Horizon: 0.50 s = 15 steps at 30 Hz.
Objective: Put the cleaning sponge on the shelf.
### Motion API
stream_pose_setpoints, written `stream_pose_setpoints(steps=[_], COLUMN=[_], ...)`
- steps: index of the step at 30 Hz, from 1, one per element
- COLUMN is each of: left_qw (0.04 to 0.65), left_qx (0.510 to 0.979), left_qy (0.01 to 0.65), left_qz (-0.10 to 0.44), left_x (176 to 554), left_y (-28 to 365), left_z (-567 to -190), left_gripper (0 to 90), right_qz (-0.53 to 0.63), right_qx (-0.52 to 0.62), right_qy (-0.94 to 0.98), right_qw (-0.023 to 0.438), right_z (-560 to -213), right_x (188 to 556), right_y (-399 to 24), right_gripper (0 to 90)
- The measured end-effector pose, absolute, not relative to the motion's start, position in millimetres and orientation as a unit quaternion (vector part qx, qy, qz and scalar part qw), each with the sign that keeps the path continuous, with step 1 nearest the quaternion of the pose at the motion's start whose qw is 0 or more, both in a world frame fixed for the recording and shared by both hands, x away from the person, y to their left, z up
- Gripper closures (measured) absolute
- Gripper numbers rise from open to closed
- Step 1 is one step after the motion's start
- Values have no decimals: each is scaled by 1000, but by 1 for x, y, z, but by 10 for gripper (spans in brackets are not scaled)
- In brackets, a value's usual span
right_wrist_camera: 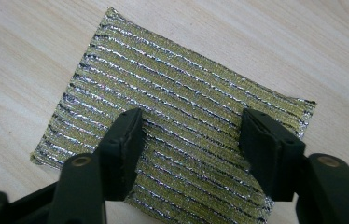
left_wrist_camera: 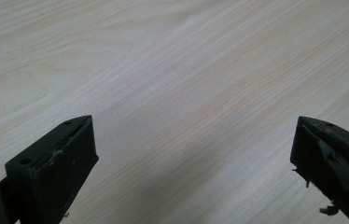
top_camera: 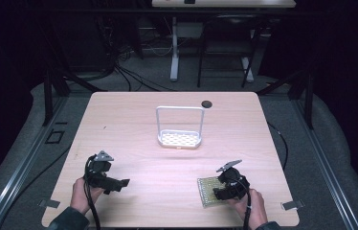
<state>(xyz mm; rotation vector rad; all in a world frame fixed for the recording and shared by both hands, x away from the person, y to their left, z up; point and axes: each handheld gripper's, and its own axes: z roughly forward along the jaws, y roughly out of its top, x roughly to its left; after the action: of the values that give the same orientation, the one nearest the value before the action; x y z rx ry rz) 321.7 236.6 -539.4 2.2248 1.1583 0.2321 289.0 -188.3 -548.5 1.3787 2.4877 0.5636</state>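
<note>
Lying flat near the right front corner of the table (top_camera: 134, 120): a thin scouring cloth (right_wrist_camera: 182, 126) woven in yellow-green and silver ribs, rectangular, edges slightly frayed, one long side facing the person. Judged light, limp and rough-textured; likely to fold or drape once lifted, not likely to slip between pads, nothing fragile about it. Hard to get under while flat on the wood, so best taken by pinching a small ridge of the fabric upward near the middle, or by catching a free edge or corner and peeling up. Hovering right over the cloth, the right claw (right_wrist_camera: 189, 140), pointing down, jaws about half spread and straddling the ribbed middle, both tips resting on or just above the weave; no clear pinch yet, contact too close to call. Held in the right hand (top_camera: 251, 203) at the near edge. Well apart on the left side, the left claw (left_wrist_camera: 193, 154) spread wide over bare wood, holding nothing, carried by the left hand (top_camera: 82, 194). Farther back at mid-table, a white wire rack (top_camera: 179, 127) with a perforated tray base and a tall hoop handle, standing upright; just behind the rack, a small dark round disc (top_camera: 206, 103)
</note>
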Motion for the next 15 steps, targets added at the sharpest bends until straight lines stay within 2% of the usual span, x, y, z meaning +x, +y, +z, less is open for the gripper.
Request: stream_pose_setpoints(steps=[12,15], left_qw=[301,301], left_qx=[842,844], left_qy=[437,433], left_qz=[93,94], left_x=[322,321], left_y=[233,234], left_z=[-541,-540], left_gripper=[7,9], right_qz=[187,199], right_qx=[490,491], right_qy=[843,840], right_qw=[120,119], right_z=[-548,-548], right_x=[286,283], right_y=[-183,-185], right_gripper=[666,798])
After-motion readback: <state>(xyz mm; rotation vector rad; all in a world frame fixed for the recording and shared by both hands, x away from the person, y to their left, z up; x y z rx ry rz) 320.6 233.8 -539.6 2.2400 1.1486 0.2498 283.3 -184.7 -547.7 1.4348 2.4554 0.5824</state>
